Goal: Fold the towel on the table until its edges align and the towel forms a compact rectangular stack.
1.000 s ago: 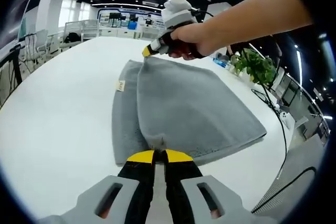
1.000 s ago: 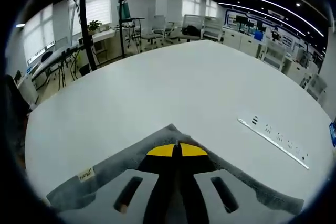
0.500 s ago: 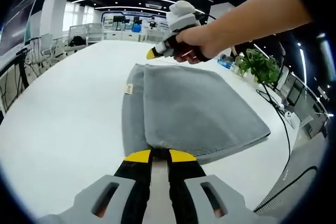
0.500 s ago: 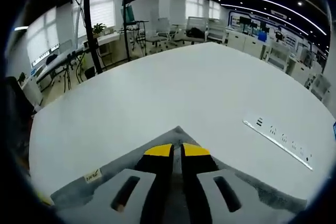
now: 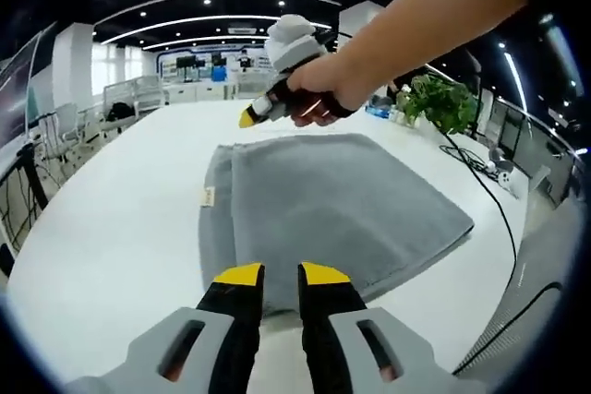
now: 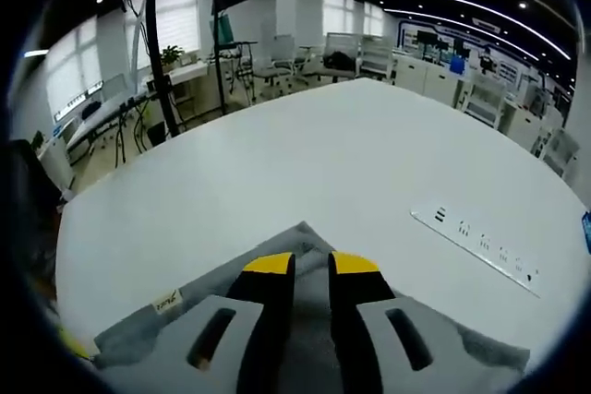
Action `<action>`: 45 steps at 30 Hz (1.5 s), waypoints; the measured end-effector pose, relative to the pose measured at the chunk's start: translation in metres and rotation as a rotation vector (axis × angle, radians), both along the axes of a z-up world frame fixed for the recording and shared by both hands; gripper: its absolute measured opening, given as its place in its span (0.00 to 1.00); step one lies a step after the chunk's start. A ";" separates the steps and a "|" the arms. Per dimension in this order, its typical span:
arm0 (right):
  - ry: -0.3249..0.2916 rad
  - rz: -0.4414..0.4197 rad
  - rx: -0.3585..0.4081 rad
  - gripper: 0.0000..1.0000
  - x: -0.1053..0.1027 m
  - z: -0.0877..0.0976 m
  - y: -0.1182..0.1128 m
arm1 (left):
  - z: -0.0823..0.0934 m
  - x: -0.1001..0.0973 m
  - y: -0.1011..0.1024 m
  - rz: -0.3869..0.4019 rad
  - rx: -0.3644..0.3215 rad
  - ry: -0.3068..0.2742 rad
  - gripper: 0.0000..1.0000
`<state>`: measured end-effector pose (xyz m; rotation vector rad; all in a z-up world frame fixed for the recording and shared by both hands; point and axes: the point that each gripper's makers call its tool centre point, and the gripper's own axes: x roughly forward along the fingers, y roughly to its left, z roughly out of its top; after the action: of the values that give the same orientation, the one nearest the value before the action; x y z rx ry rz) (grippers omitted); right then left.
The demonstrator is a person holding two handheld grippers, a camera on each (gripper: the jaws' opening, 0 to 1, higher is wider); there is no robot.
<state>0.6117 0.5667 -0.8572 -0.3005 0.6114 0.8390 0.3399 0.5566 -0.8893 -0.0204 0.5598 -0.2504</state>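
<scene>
A grey towel [image 5: 323, 205] lies folded flat on the white table [image 5: 111, 237], its lower layer sticking out on the left with a small label [image 5: 209, 196]. My left gripper [image 5: 282, 274] is open just above the towel's near edge, with nothing between its jaws. At the far edge, a hand [image 5: 323, 89] holds my right gripper [image 5: 251, 117] slightly above the far corner. In the right gripper view, the right gripper [image 6: 311, 265] is open over the grey towel [image 6: 300, 235], with the label [image 6: 166, 300] to the left.
A white power strip [image 6: 471, 237] lies on the table [image 6: 305, 154] to the right. A potted plant [image 5: 443, 103] and a black cable [image 5: 494, 219] sit by the table's right edge. Desks and chairs [image 6: 277, 53] stand beyond the table.
Both grippers have gone from shut on the towel's corners to open, letting the upper layer settle flat. Each gripper has lifted slightly off the towel.
</scene>
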 end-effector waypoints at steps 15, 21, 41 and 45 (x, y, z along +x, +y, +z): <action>-0.012 -0.036 -0.009 0.17 -0.006 0.024 -0.053 | -0.005 -0.010 0.003 0.049 -0.017 0.060 0.15; -0.028 -0.037 -0.008 0.25 -0.011 0.035 -0.067 | 0.014 -0.005 -0.013 0.017 -0.010 0.021 0.15; -0.083 -0.077 0.002 0.34 -0.012 0.083 -0.130 | 0.071 0.005 -0.067 -0.071 -0.009 -0.063 0.18; -0.100 -0.101 0.019 0.35 -0.009 0.099 -0.149 | 0.081 0.006 -0.079 -0.102 0.005 -0.078 0.20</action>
<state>0.6024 0.4180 -0.7583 -0.2902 0.5209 0.7284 0.3464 0.4773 -0.8082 0.0231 0.4844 -0.3478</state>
